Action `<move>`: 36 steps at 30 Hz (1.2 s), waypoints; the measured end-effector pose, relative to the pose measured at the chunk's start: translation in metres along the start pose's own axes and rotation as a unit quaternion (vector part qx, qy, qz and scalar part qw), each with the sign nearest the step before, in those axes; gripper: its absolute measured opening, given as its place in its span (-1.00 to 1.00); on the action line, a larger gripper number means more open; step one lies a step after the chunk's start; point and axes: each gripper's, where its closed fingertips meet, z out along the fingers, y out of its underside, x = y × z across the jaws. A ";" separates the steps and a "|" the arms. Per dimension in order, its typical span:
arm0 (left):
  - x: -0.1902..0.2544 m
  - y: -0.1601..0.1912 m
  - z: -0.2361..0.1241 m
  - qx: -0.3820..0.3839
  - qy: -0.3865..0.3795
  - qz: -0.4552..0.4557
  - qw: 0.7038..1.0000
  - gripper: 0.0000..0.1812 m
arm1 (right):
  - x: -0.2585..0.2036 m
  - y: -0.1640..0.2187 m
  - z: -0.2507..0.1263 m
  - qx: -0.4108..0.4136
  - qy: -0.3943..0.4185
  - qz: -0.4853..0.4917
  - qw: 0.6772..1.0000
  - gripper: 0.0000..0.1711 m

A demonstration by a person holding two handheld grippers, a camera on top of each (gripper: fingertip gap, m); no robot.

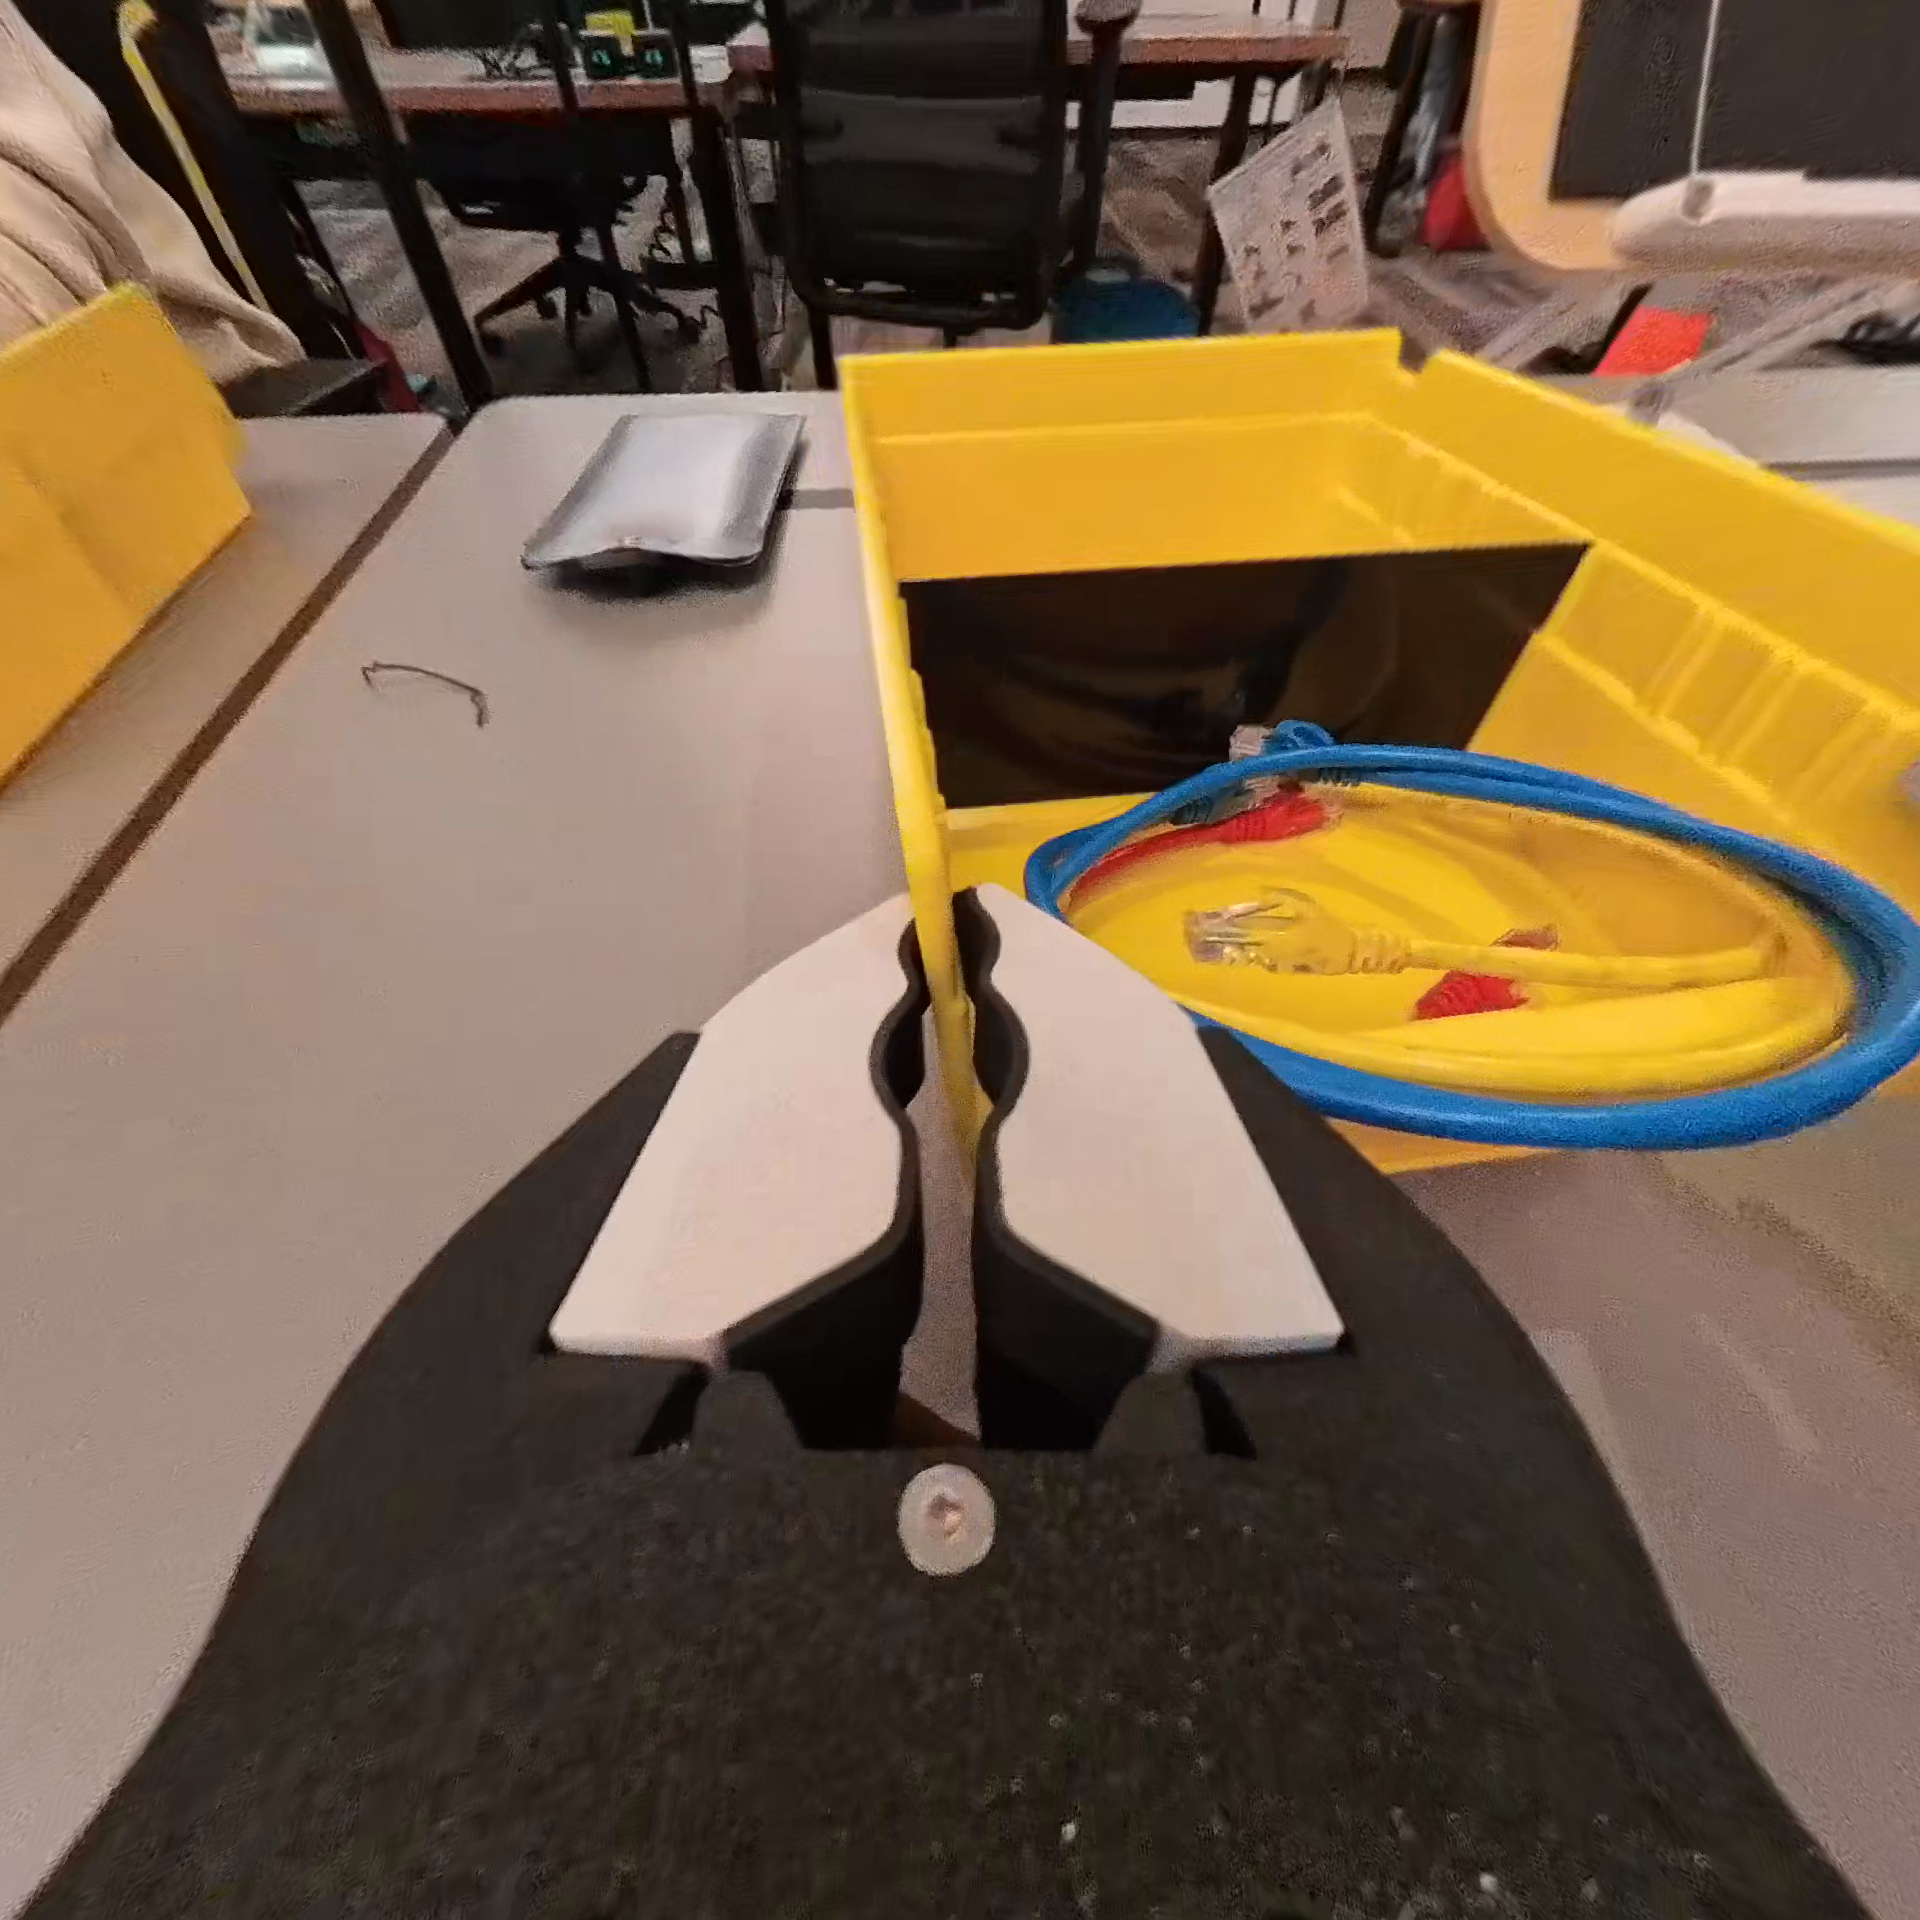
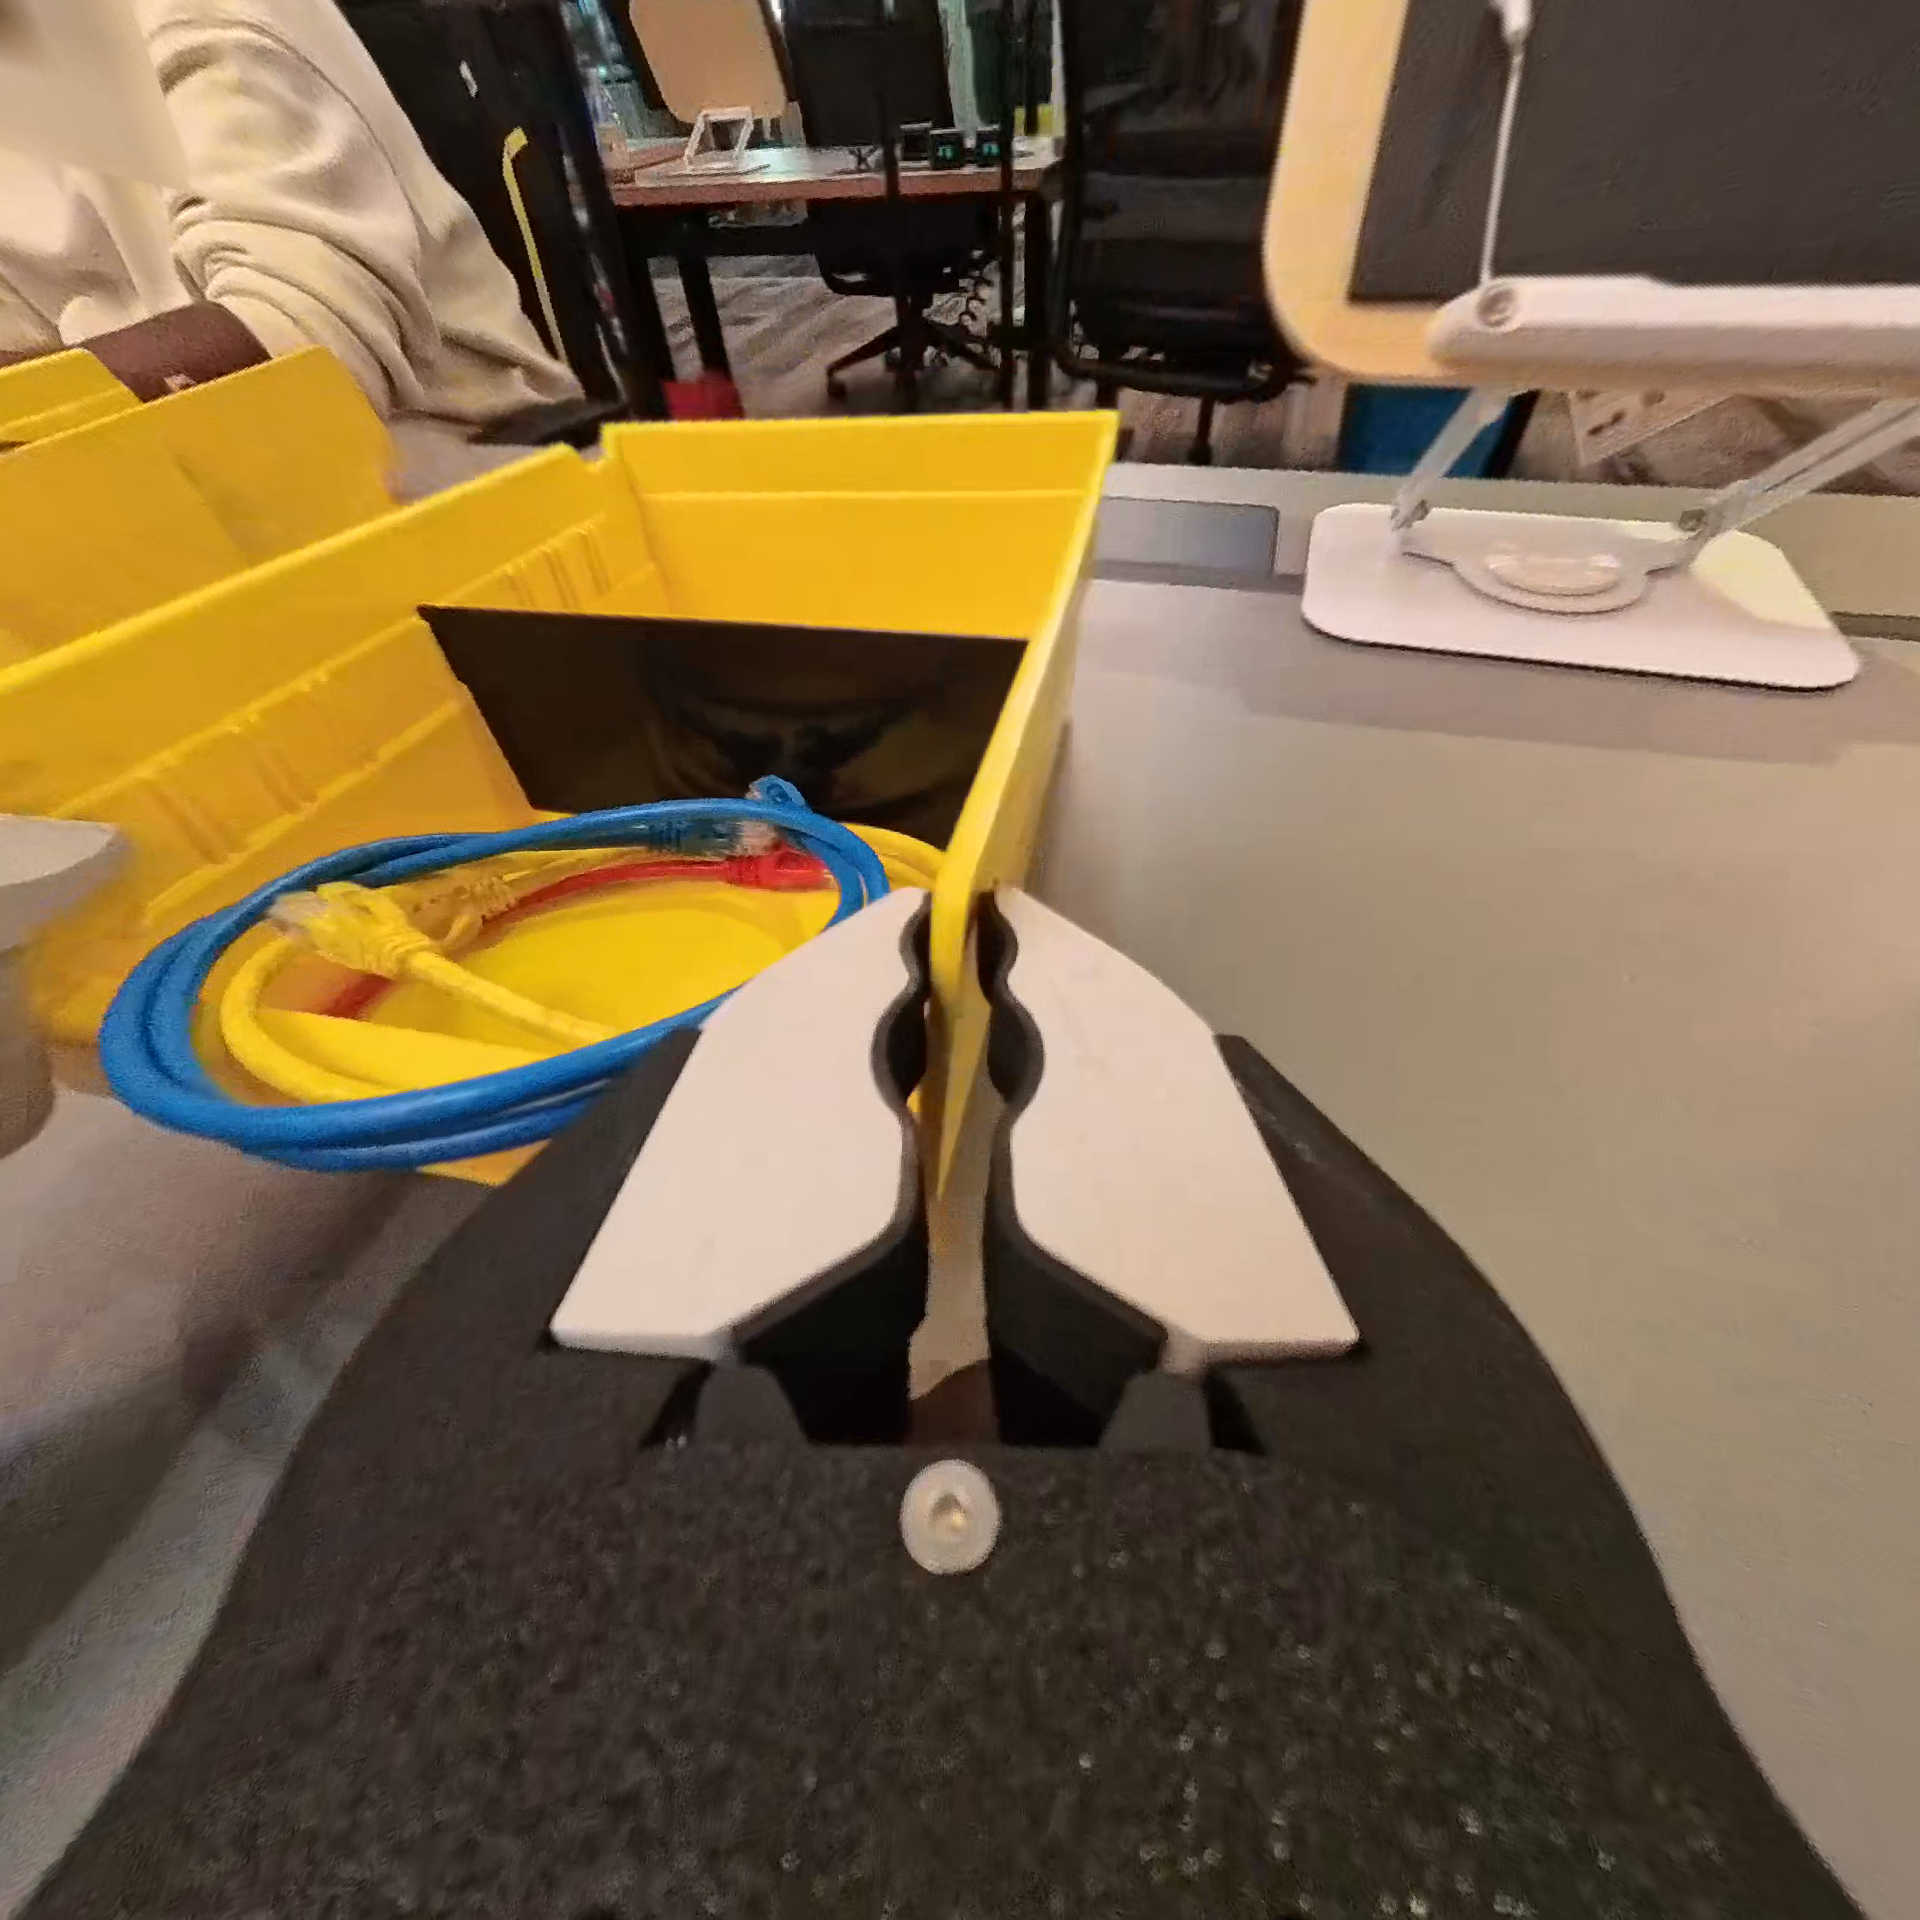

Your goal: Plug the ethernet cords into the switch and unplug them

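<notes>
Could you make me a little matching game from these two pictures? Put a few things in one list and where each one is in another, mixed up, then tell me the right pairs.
Things:
1. blue ethernet cord
2. left gripper
3. right gripper
4. black pouch

Places or states:
A. clamped on the yellow bin's right wall
B. lying flat on the table, outside the bin
C. coiled in the bin, looped around the yellow cord
D. clamped on the bin's left wall

Pairs: 1-C, 2-D, 3-A, 4-B
</notes>
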 end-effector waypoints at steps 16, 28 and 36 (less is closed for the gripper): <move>-0.017 0.018 0.003 -0.010 0.055 -0.174 0.983 -0.86 | -0.009 0.026 -0.049 -0.132 -0.265 -0.042 0.954 -0.78; -0.029 -0.007 -0.041 0.055 -0.052 -0.150 0.986 -0.83 | 0.245 0.044 -0.137 -0.080 -0.199 -0.045 0.976 -0.75; 0.082 -0.005 -0.049 0.030 0.003 -0.107 0.994 -0.85 | 0.365 0.060 -0.183 -0.039 -0.052 0.023 0.998 -0.82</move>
